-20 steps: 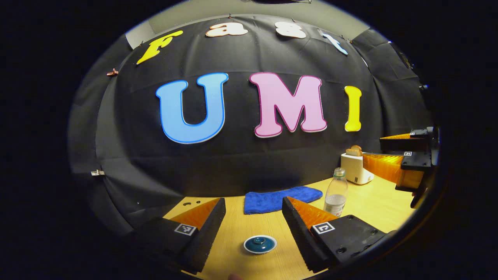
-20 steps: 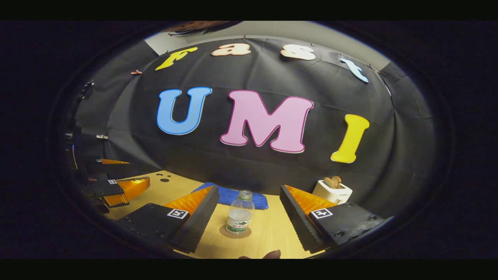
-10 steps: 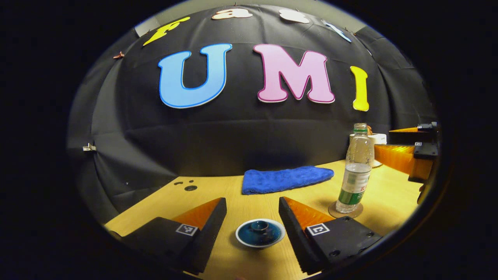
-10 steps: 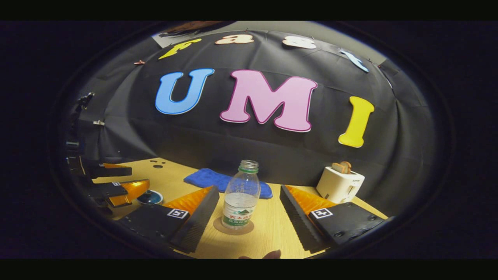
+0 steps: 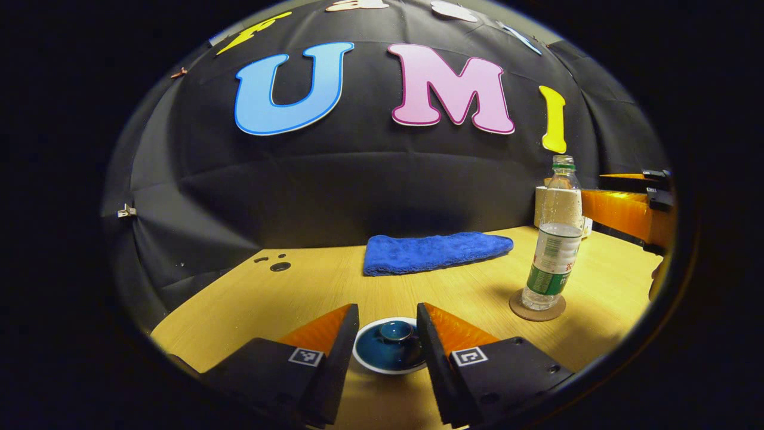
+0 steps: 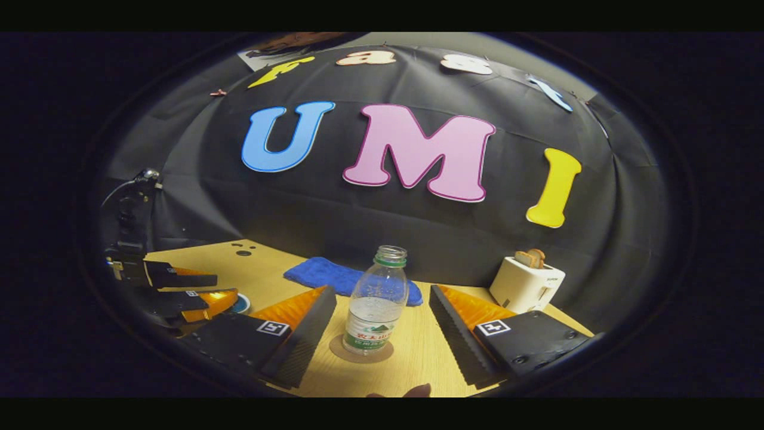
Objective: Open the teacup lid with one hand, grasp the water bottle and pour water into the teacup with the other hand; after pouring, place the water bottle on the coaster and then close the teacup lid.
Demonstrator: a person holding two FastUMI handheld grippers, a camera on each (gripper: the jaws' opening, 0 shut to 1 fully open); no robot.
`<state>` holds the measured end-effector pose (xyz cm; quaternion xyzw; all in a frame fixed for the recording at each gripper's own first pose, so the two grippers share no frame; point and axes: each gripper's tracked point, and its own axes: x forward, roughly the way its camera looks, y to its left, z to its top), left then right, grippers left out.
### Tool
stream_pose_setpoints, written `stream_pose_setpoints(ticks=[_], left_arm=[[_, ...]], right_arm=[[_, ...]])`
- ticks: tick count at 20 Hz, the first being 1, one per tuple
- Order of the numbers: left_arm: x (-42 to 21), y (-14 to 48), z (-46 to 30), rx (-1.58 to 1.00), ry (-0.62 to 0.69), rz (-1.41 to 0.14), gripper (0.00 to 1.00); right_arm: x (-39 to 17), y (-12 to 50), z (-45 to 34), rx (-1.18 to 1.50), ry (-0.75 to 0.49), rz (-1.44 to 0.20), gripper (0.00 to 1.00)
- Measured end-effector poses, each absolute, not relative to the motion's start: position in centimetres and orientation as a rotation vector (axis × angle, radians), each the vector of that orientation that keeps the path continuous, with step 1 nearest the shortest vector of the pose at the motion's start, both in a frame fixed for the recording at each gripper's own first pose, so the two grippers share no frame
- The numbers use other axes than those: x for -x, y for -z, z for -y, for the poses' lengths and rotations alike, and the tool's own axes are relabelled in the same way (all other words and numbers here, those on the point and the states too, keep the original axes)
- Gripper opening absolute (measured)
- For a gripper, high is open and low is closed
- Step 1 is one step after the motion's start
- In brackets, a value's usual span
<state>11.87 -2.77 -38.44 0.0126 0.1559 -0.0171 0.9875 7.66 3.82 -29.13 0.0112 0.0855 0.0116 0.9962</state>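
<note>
Left tongs [image 5: 388, 334] straddle the teacup lid [image 5: 389, 349], hiding its edges.

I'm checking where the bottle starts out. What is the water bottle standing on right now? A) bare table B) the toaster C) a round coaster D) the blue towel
C: the water bottle stands upright on the round brown coaster, with the blue towel lying behind it.
</note>
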Motion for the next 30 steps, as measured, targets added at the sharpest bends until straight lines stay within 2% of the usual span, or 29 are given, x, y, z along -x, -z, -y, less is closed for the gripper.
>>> stream_pose_setpoints(ticks=[5,12,13,14,15,17,19,20,21,22,23,25,26,27,28,30], left_arm=[[-12.1,39.0,2.9,-0.023,0.037,-0.329,0.42],[-11.9,38.9,3.2,-0.025,0.048,-0.324,0.33],[-11.9,38.5,2.9,-0.022,0.041,-0.313,0.28],[-11.9,37.7,2.9,-0.025,0.038,-0.296,0.31],[-12.0,36.8,2.9,-0.032,0.036,-0.276,0.27],[-12.1,35.3,2.9,-0.039,0.04,-0.256,0.27],[-11.9,34.2,2.6,-0.036,0.04,-0.244,0.31],[-11.8,33.6,2.3,-0.031,0.037,-0.239,0.27],[-11.6,33.2,2.0,-0.027,0.031,-0.237,0.31],[-11.3,32.9,1.6,-0.024,0.024,-0.237,0.27],[-11.1,32.7,1.1,-0.02,0.018,-0.237,0.31],[-10.4,32.5,0.2,-0.012,0.005,-0.242,0.31],[-10.1,32.6,-0.2,-0.011,-0.004,-0.246,0.27],[-9.8,32.4,-0.6,-0.01,-0.012,-0.247,0.31],[-9.7,32.4,-1.1,-0.008,-0.02,-0.247,0.27],[-9.4,32.5,-1.6,-0.011,-0.032,-0.251,0.27]], right_arm=[[-7.6,29.4,-3.7,-0.023,-0.021,-0.175,0.98],[-7.8,29.6,-3.6,-0.029,-0.03,-0.178,0.98],[-7.9,29.8,-3.6,-0.032,-0.033,-0.178,0.98],[-7.9,30.0,-3.6,-0.035,-0.036,-0.181,0.98],[-8.0,30.2,-3.7,-0.04,-0.038,-0.185,0.98],[-8.3,30.8,-3.9,-0.057,-0.046,-0.2,0.98],[-8.6,31.6,-4.3,-0.077,-0.056,-0.212,0.98],[-8.8,31.9,-4.5,-0.082,-0.058,-0.215,0.98],[-9.0,32.2,-4.6,-0.085,-0.063,-0.218,0.98],[-9.1,32.6,-4.8,-0.086,-0.067,-0.22,0.98],[-9.4,33.1,-5.0,-0.087,-0.07,-0.224,0.98],[-10.0,33.9,-5.3,-0.094,-0.075,-0.23,0.98],[-10.2,34.2,-5.3,-0.095,-0.075,-0.229,0.98],[-10.6,34.5,-5.3,-0.093,-0.073,-0.226,0.98],[-10.9,34.9,-5.2,-0.092,-0.069,-0.228,0.98],[-11.4,35.5,-5.3,-0.105,-0.068,-0.232,0.98]])
